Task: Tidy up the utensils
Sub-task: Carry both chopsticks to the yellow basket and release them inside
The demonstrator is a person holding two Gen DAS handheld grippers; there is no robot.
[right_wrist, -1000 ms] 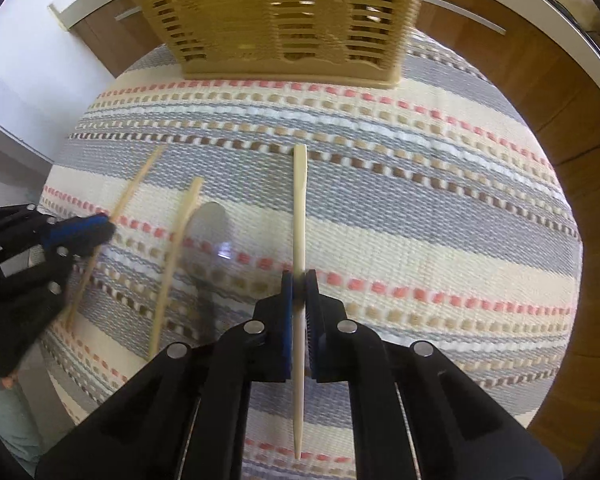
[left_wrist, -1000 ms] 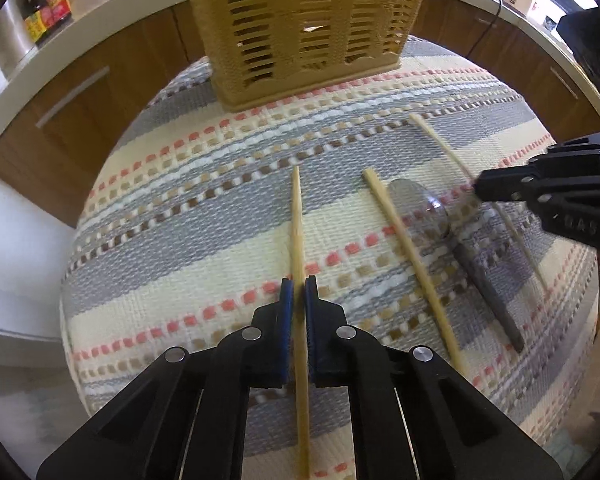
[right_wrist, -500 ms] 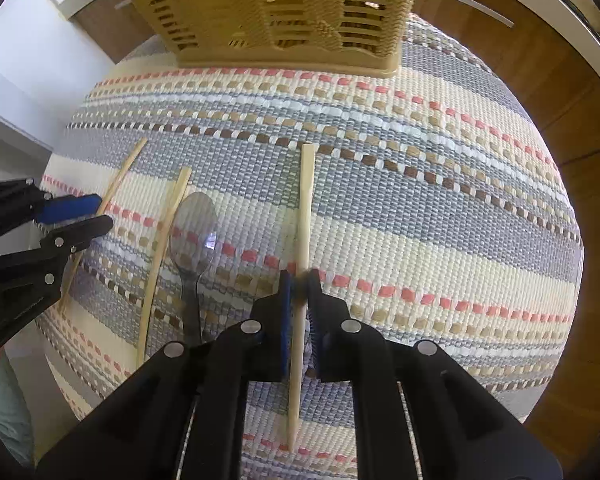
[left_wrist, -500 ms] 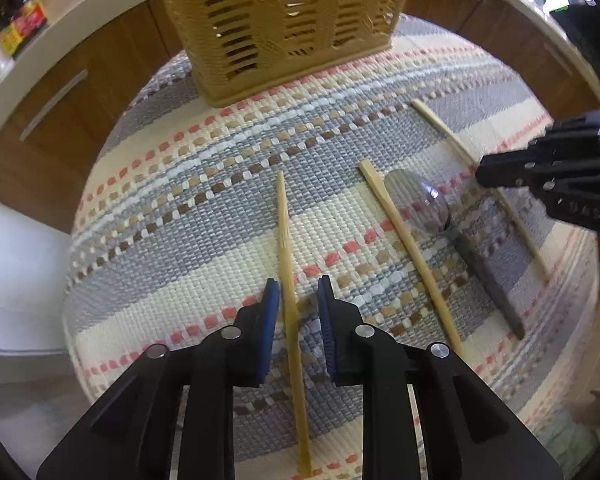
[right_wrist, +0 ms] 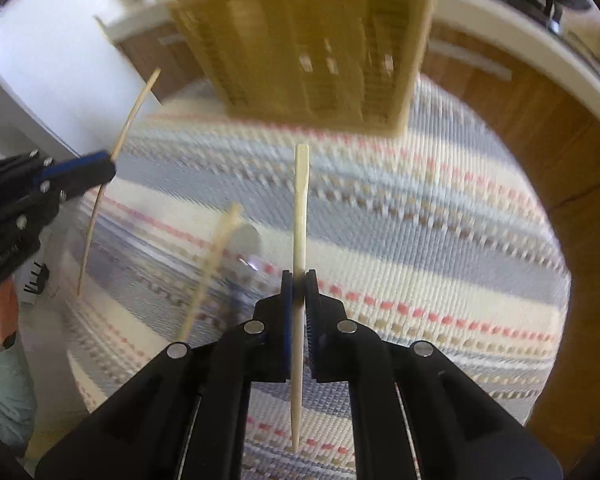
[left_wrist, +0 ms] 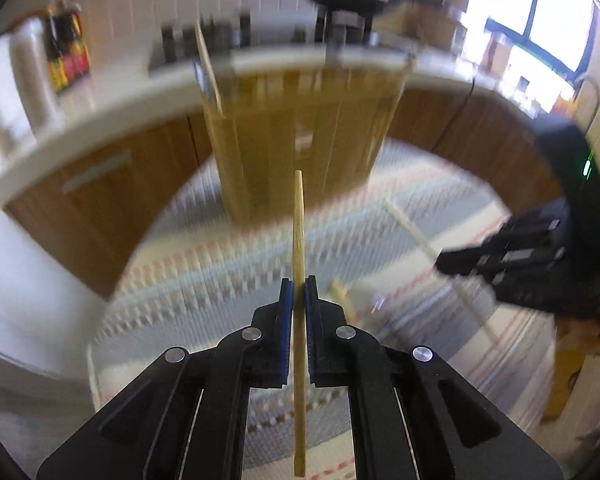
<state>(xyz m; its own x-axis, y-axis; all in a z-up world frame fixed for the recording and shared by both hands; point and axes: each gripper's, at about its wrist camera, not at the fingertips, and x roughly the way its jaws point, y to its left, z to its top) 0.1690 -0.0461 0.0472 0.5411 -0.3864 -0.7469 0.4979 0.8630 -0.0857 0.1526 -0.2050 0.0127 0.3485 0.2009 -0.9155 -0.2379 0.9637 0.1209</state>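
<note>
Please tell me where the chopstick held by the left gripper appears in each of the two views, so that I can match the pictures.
Left wrist view: the chopstick stands at centre, clamped in the left gripper, pointing at the basket.
Right wrist view: the same chopstick is at the left edge, curved by the lens, held in the left gripper.
Shared landmark: the yellow slatted basket on the striped cloth.

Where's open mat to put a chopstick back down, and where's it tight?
Open: the striped mat right of the right gripper, out to the mat's edge. Tight: left of it, where a loose chopstick and a spoon lie, with the left gripper above. The basket blocks the far edge.
</note>
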